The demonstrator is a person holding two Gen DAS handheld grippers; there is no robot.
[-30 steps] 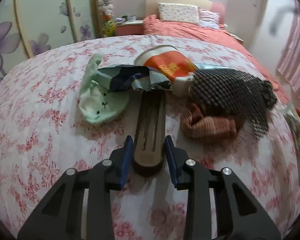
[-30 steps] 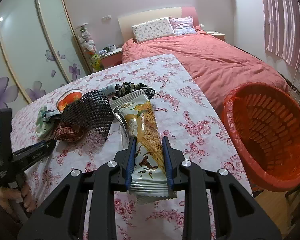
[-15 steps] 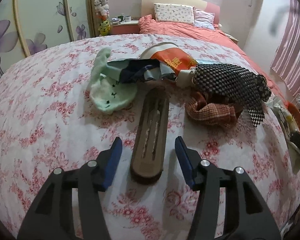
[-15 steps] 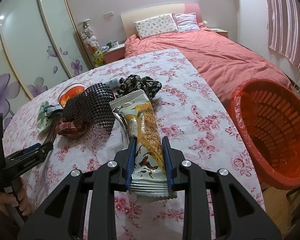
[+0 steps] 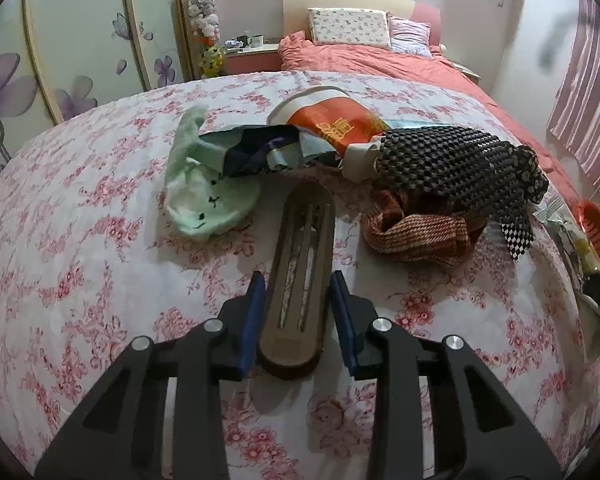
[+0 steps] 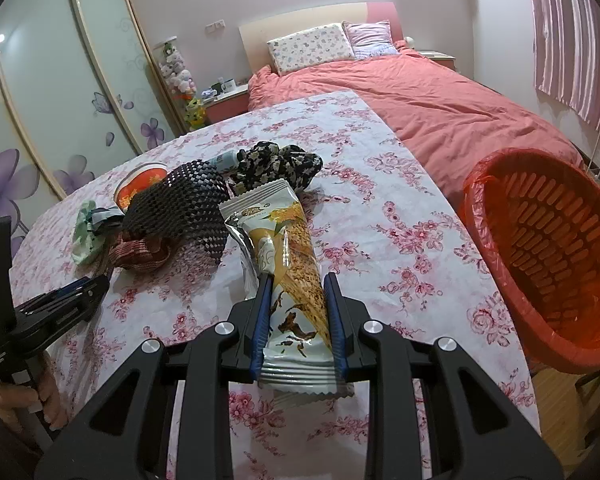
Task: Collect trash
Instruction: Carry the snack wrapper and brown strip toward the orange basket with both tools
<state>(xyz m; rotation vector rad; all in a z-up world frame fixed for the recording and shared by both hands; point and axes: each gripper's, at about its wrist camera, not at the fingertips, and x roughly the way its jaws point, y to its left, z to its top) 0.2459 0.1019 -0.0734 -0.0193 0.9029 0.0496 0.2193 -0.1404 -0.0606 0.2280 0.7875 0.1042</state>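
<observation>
My right gripper (image 6: 296, 316) is shut on a white and yellow snack wrapper (image 6: 288, 264) and holds it above the floral tablecloth (image 6: 380, 240). An orange trash basket (image 6: 548, 256) stands to the right, off the table's edge. My left gripper (image 5: 298, 320) has its jaws around the near end of a long brown tray (image 5: 300, 280) lying on the table; small gaps show on both sides. Beyond it lie a green cloth (image 5: 204, 196), a dark crumpled wrapper (image 5: 260, 152) and a red-printed cup (image 5: 332, 120).
A black mesh mat (image 5: 452, 164) lies over a red woven cloth (image 5: 416, 232), with a dark floral cloth (image 6: 280, 168) behind. A bed with a pink cover (image 6: 420, 96) lies beyond the table. Wardrobe doors (image 6: 60, 92) stand at the left.
My left gripper opened and pulled back from the brown tray, then came forward again and narrowed around its near end. My right gripper moved slightly toward the basket with the wrapper.
</observation>
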